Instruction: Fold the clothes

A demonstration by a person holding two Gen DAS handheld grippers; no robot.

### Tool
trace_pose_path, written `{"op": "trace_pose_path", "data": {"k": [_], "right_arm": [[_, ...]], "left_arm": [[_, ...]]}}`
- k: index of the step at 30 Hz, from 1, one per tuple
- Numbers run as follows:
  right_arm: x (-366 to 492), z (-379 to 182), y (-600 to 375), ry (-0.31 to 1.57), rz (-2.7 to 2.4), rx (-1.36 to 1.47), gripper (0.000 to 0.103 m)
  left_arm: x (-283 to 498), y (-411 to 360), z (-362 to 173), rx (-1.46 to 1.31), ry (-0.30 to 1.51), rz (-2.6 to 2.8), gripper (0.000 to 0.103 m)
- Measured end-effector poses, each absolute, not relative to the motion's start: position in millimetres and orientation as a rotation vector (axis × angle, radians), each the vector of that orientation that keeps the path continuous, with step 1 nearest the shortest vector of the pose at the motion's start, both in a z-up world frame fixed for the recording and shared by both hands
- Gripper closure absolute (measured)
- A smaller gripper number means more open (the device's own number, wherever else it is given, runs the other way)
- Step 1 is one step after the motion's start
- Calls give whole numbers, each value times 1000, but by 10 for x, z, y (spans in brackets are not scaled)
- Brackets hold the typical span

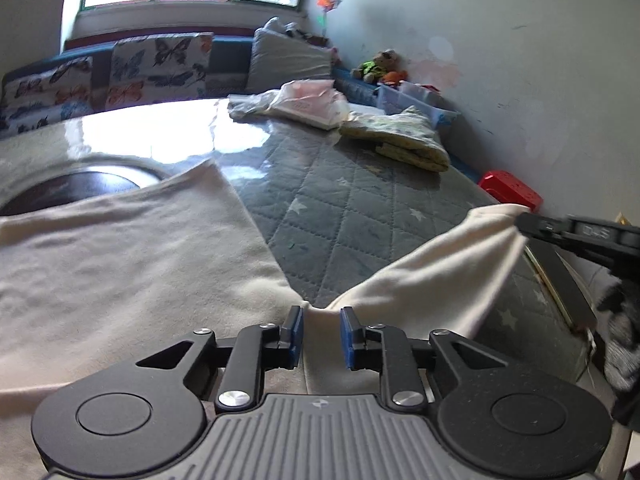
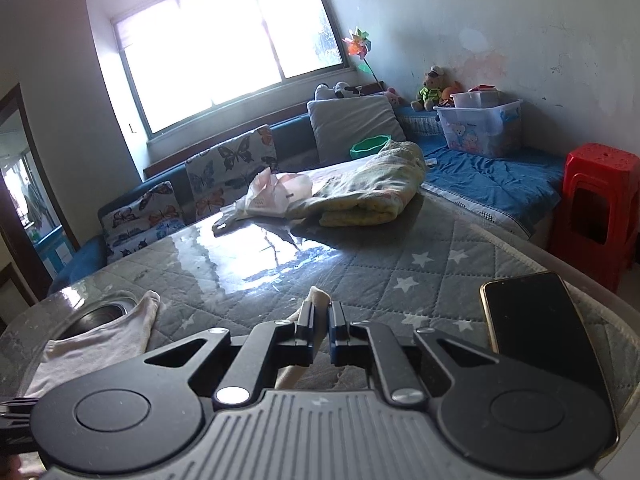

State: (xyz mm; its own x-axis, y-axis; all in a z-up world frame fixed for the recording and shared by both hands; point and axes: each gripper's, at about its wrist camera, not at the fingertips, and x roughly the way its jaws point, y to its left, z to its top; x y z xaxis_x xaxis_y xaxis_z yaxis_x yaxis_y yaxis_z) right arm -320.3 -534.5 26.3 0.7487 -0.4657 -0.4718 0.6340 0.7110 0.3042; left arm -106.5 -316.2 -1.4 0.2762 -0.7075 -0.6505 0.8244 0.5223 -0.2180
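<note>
Looking through left wrist: left tool (image 1: 320, 334) parted, straddling cream shirt (image 1: 120, 264) at sleeve root; right tool (image 1: 532, 226) at three o'clock pinching cuff.

Through right wrist: clamped on sleeve (image 2: 318, 300); phone (image 2: 532, 320) at two o'clock, risking getting swept off table (image 2: 360, 264).

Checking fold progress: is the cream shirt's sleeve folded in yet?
Not yet. The sleeve stretches outward, its cuff pinched by the right gripper, away from the shirt body.

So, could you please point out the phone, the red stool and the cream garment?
phone (image 2: 532, 316): right wrist view, middle of screen.
red stool (image 2: 598, 196): right wrist view, front face.
cream garment (image 1: 120, 256): left wrist view, flat body.
</note>
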Motion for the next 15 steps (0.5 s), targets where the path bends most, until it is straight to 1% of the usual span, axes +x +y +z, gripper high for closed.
{"op": "trace_pose_path", "data": {"k": [5, 8, 12, 15], "right_arm": [[-3283, 331, -5285, 353, -615, 477, 97], [-3315, 378, -5239, 335, -609, 468, 97], [-3352, 427, -5202, 316, -605, 467, 97], [-3371, 448, -5183, 308, -602, 470, 97]], "left_arm": [[-1043, -3226, -96, 173, 792, -981, 81], [-1091, -3216, -22, 151, 791, -964, 81], [-1165, -3282, 31, 203, 742, -945, 81], [-1146, -3361, -51, 225, 761, -928, 81]]}}
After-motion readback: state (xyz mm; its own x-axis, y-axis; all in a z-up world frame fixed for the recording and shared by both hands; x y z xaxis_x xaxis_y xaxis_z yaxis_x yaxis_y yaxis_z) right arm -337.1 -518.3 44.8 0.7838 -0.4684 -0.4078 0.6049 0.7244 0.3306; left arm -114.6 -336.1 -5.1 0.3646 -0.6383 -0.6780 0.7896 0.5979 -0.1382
